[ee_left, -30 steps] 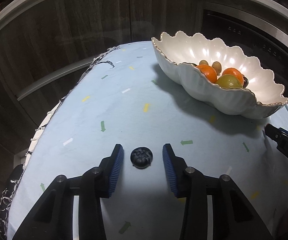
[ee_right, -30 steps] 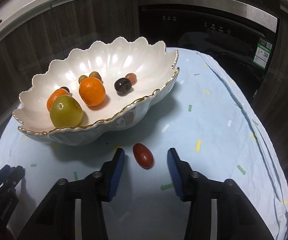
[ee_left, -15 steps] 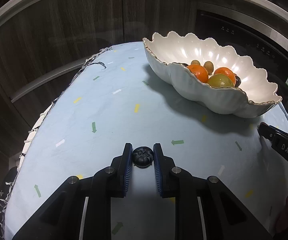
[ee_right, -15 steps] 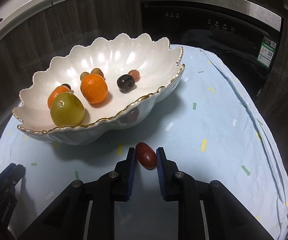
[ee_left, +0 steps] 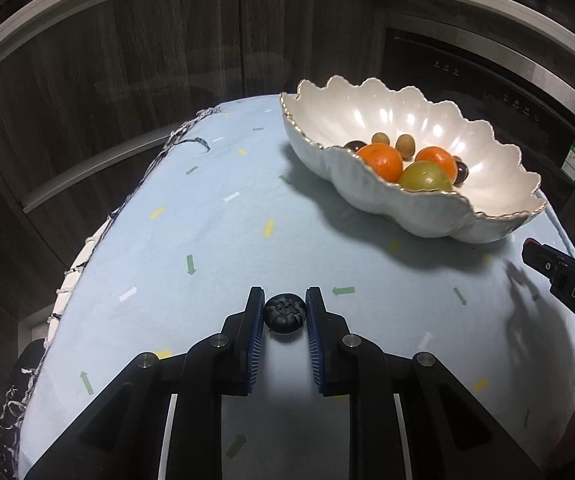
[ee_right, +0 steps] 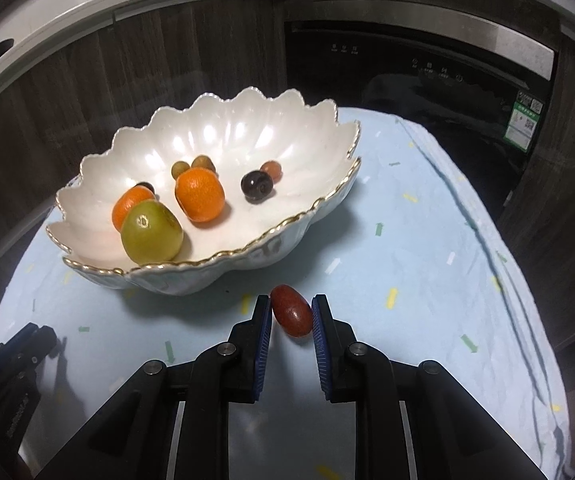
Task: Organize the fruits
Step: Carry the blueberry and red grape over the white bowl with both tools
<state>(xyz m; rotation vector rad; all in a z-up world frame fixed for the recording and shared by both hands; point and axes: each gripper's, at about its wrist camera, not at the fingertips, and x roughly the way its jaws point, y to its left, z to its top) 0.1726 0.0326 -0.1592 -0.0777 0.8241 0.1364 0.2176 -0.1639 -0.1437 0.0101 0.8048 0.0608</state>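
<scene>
My left gripper is shut on a dark blueberry, its blue pads pressing both sides just above the light blue cloth. A red oval fruit is clamped between the pads of my right gripper, close in front of the bowl. The white scalloped bowl with a gold rim holds two oranges, a green fruit, a dark grape and several small fruits. The same bowl shows at upper right in the left wrist view.
Dark wood cabinets and a black built-in appliance stand behind the table. The other gripper's body shows at each view's edge: right one, left one. The cloth's frayed edge runs along the left.
Both grippers closed: the left onto the blueberry, the right onto the red fruit. Both fruits appear slightly nearer the bowl side of the view than before.
</scene>
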